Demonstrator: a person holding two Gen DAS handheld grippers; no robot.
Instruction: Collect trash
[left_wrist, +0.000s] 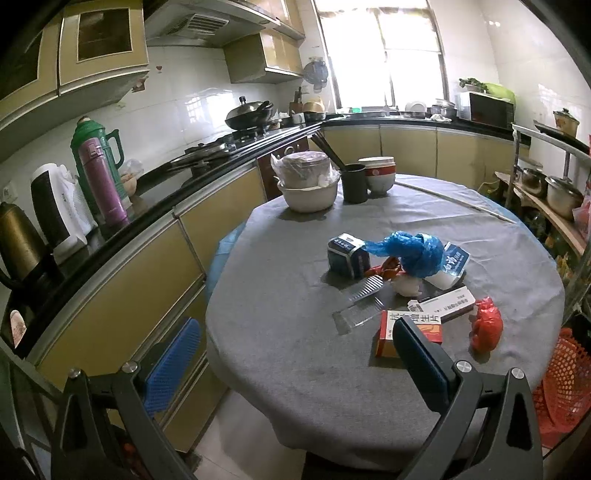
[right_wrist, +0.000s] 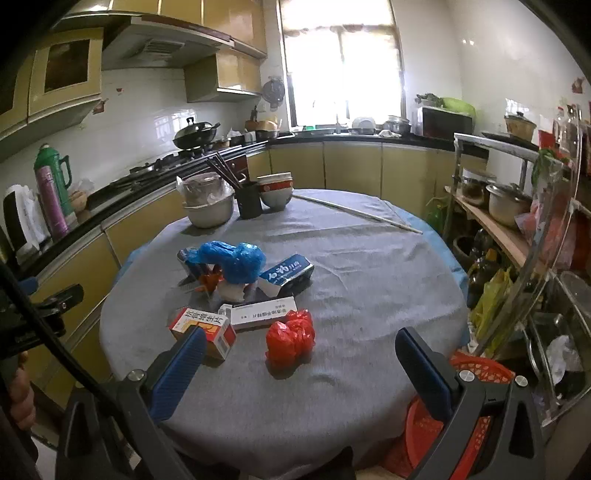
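Note:
Trash lies in a cluster on the round table's grey cloth: a crumpled red bag, a crumpled blue bag, an orange-and-white box, a long white box, blue-and-white cartons, a white wad and a clear comb. My left gripper hovers open near the table's front left edge. My right gripper hovers open just before the red bag. Neither touches anything.
Bowls, a dark cup with chopsticks and a long stick sit at the table's far side. A red mesh basket stands low right. Counter left, pot shelves right.

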